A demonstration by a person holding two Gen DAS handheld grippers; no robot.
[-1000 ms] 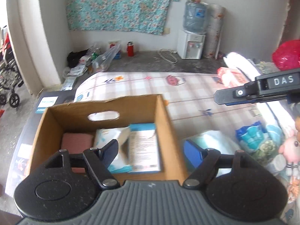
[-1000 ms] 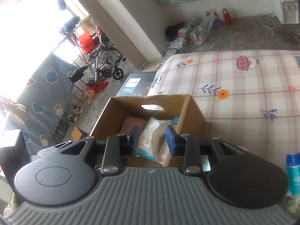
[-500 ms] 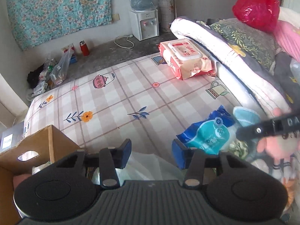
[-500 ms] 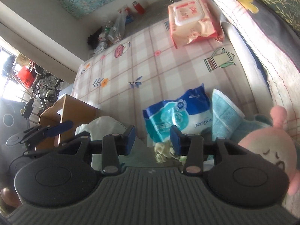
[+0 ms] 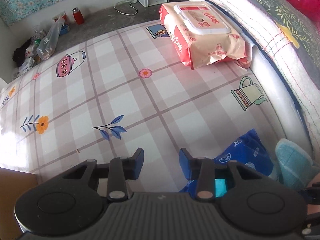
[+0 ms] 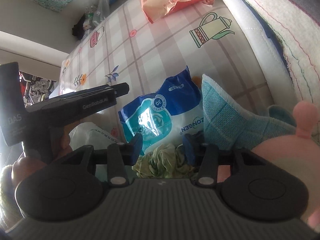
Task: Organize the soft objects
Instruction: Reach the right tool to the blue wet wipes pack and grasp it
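Note:
My left gripper (image 5: pixel 161 158) hovers over the checked bed sheet (image 5: pixel 140 100); its jaws are closing with nothing between them. A blue wipes pack (image 5: pixel 246 154) lies just right of it. My right gripper (image 6: pixel 163 146) hangs low over a crumpled green cloth (image 6: pixel 164 163); its jaws are opening and the cloth lies under the gap, unpressed. Beyond it are the blue wipes pack (image 6: pixel 164 112), a teal towel (image 6: pixel 220 116) and a pink plush toy (image 6: pixel 304 120). The left gripper (image 6: pixel 120 90) shows side-on at the left, above a white plastic bag (image 6: pixel 90 134).
A red wipes pack (image 5: pixel 204 34) lies at the far side of the bed against rolled white bedding (image 5: pixel 270 46). A corner of the cardboard box (image 5: pixel 16 180) shows at the lower left. Bags and a red bottle (image 5: pixel 78 16) stand on the floor beyond.
Both grippers swung away from the cardboard box to the right and sank toward the pile of soft things by the bedding. The left jaws narrowed, the right jaws widened.

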